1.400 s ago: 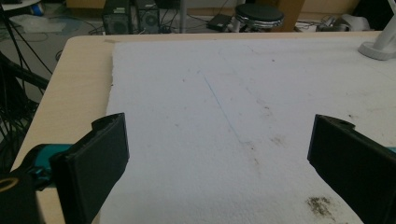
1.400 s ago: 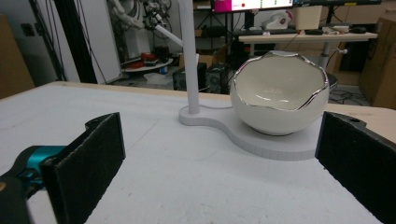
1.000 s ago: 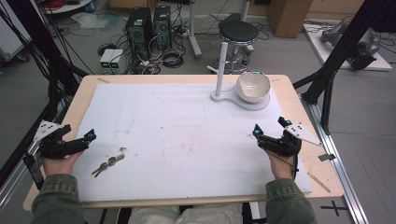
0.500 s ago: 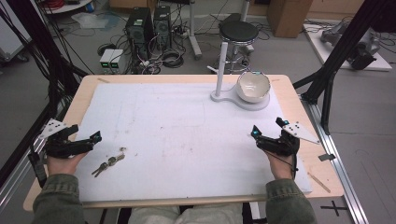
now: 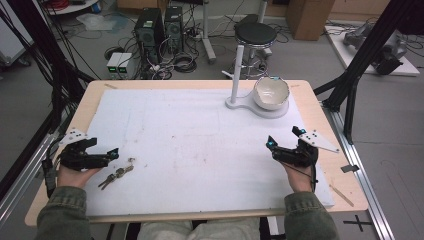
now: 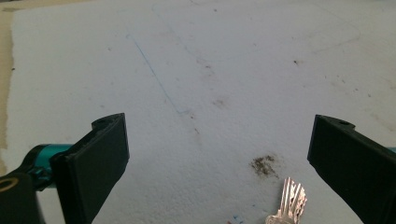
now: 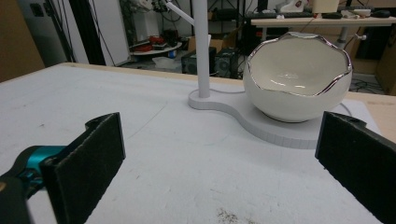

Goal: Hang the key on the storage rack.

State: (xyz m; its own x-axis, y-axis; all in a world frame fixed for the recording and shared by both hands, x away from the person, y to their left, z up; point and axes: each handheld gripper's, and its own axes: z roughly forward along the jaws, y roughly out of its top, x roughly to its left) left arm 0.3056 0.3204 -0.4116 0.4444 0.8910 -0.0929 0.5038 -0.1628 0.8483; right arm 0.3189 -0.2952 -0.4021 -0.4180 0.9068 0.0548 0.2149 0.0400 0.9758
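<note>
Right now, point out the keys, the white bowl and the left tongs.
keys (image 5: 116,174), high view, on the middle of the bunch.
white bowl (image 7: 299,70), right gripper view, on its inner wall.
left tongs (image 5: 114,152), high view, between the tips.

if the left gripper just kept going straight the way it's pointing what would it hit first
Most likely the bunch of keys: the left gripper has its jaws wide open, and a key tip lies just ahead, toward one jaw. Beyond that, bare white mat. Height above the mat is unclear.

My left gripper (image 5: 107,155) sat at the mat's (image 5: 190,145) near left with the keys (image 5: 116,174) just beside its tips, my right gripper (image 5: 274,148) opposite, the bowl (image 5: 271,92) on its stand (image 5: 239,102) beyond it.
</note>
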